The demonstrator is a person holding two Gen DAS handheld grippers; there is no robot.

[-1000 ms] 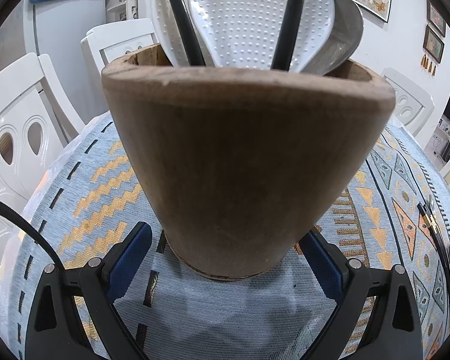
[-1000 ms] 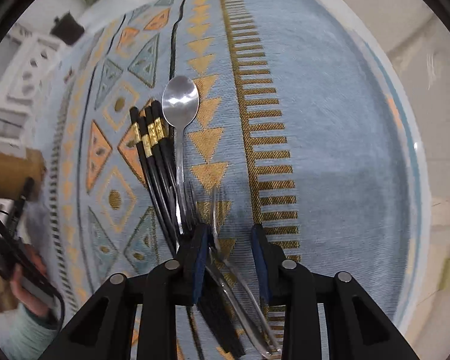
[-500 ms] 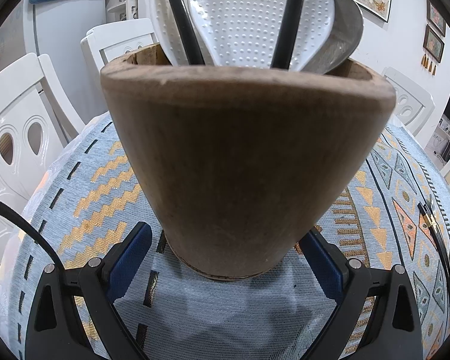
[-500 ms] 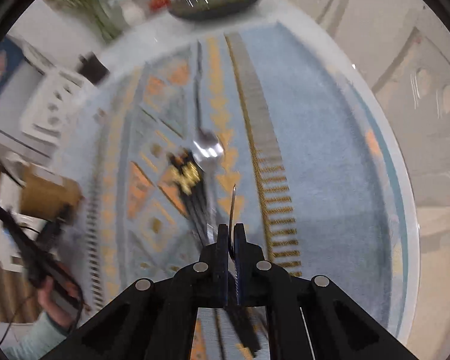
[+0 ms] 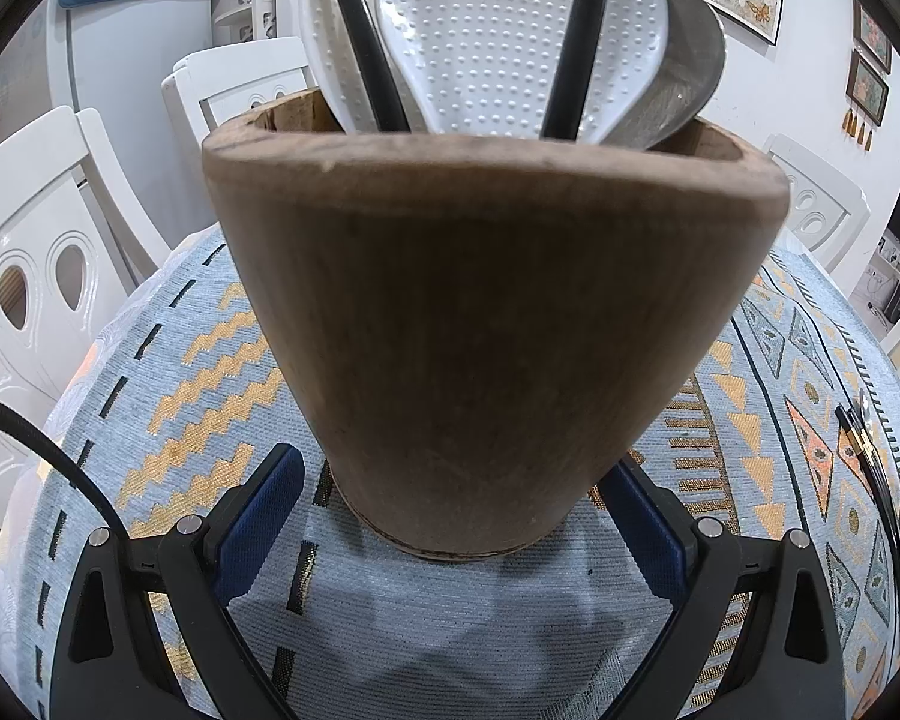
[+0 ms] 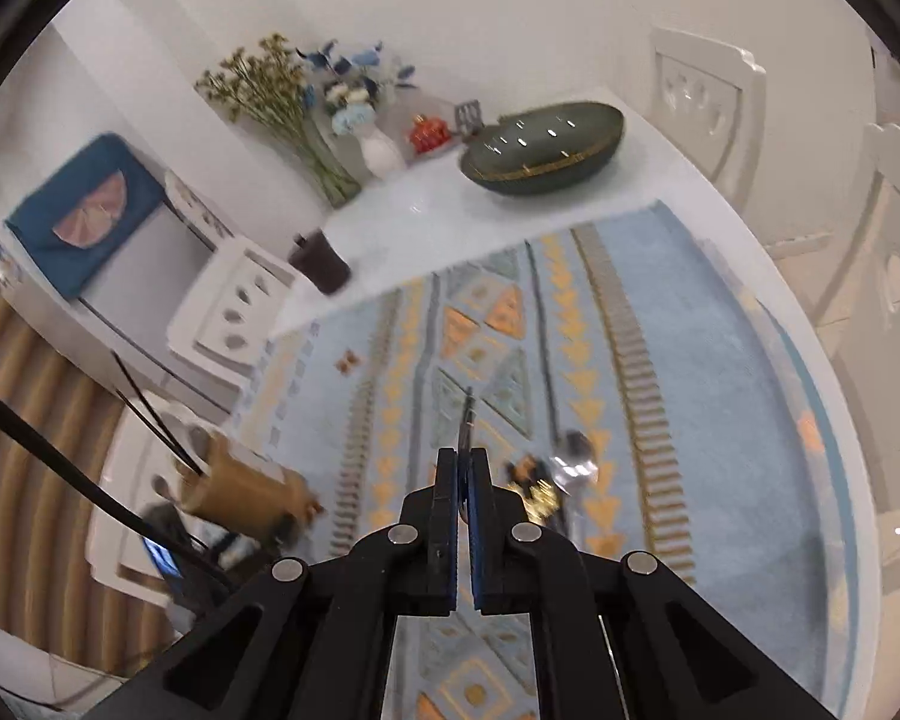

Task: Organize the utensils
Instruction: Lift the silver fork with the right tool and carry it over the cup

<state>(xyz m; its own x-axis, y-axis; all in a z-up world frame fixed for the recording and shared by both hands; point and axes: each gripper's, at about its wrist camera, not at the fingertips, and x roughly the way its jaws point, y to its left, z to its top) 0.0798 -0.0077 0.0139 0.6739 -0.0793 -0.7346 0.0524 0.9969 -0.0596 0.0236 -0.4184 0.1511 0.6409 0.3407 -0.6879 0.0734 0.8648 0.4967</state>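
Since 1 second ago the right gripper (image 6: 463, 468) has lifted away from the utensils on the tabletop (image 6: 438, 222), carrying a thin fork (image 6: 467, 420) whose tip sticks out forward past its fingers (image 6: 444, 516); those fingers are pressed nearly together on the fork, where before they stood apart around it. The view is motion-blurred. The metal spoon (image 6: 573, 462) and the black chopsticks (image 6: 531, 483) with gold bands remain on the patterned blue cloth (image 6: 690, 360), just to the right of the fingertips and below them. Far to the left of the fingers sits the wooden utensil holder (image 6: 243, 489), with dark sticks rising from it.

The left gripper (image 5: 453, 492) has not moved: its 2 blue-padded fingers (image 5: 258, 516) stand wide apart on either side of the base of the wooden utensil holder (image 5: 492, 324), and whether the pads touch the wood cannot be told. Rising from the holder, above the fingers, are 2 white dimpled rice paddles (image 5: 510, 30), 2 black chopsticks (image 5: 366, 42) and a metal ladle (image 5: 684, 78). At the far right of the fingers more chopsticks (image 5: 864, 456) lie on the cloth
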